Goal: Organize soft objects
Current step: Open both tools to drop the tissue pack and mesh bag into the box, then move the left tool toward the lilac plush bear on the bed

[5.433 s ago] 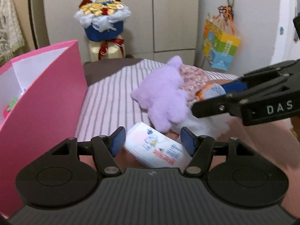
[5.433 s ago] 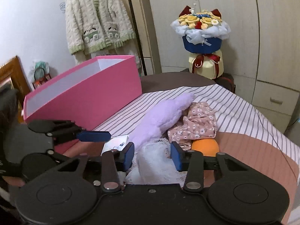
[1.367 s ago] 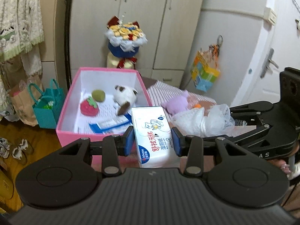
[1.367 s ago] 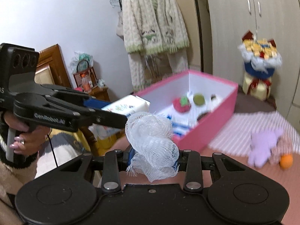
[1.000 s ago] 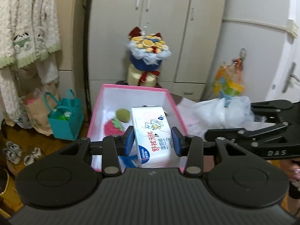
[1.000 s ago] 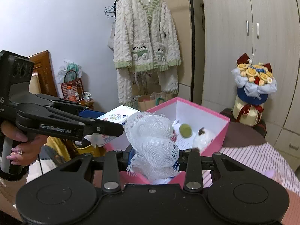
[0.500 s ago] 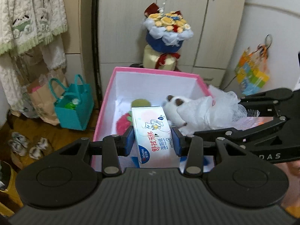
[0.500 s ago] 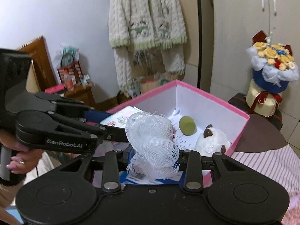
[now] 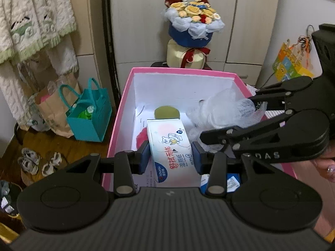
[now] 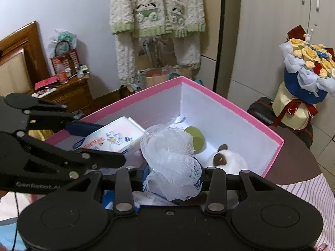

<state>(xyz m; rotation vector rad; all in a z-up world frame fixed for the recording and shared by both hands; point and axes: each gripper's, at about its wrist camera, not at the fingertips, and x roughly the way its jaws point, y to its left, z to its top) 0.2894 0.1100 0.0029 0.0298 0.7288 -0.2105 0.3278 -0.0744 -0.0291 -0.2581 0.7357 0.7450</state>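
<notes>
both loads now hang over the pink box, no longer over the bed: left tongs easing off the wet-wipes pack, right tongs at 3 o'clock loosening on the white mesh puff, so the drop is due.

1. The left gripper points forward and down, its blue pads on either side of a wipes pack, jaws opening.
2. The right gripper points down alongside it, jaws opening, a white mesh bundle between them.
3. Fingertips of the person's right hand show behind the right gripper.
</notes>
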